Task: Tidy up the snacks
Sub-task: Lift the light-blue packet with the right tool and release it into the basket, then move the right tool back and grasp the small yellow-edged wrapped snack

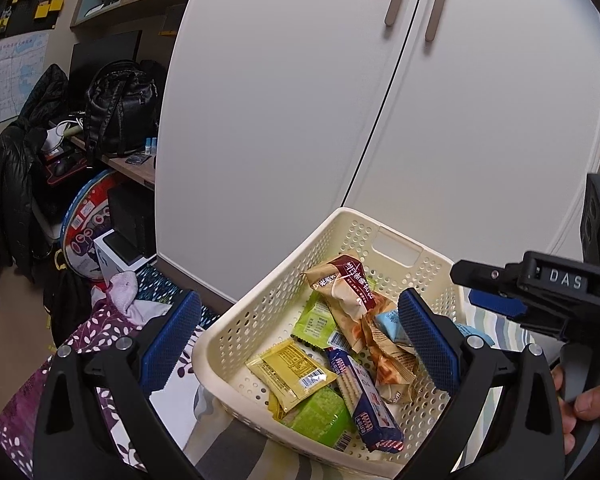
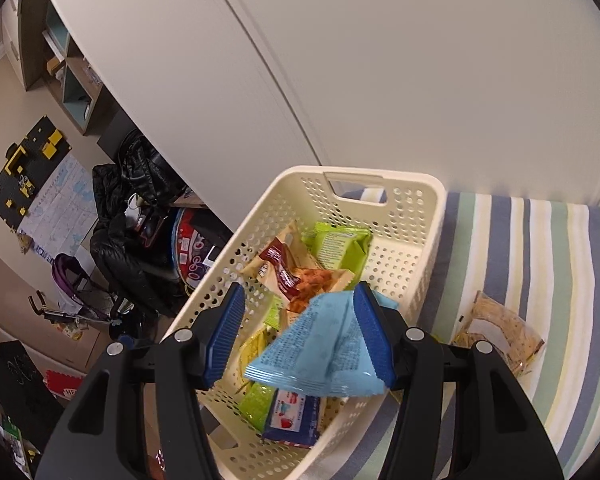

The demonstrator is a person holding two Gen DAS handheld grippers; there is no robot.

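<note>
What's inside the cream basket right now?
The cream basket holds a heap of snack packs: a yellow packet, green packets, a blue cracker pack and a tan-and-maroon bag. Whatever lies beneath the heap is covered.

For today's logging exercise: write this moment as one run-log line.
left gripper: open, over basket | right gripper: open, blue packet between fingers | tan packet: outside

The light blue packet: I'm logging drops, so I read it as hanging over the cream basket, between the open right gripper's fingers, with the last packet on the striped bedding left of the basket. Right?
Nearly. In the right wrist view the remaining packet lies right of the cream basket, not left. The light blue packet does hang between the open right gripper's fingers.
</note>
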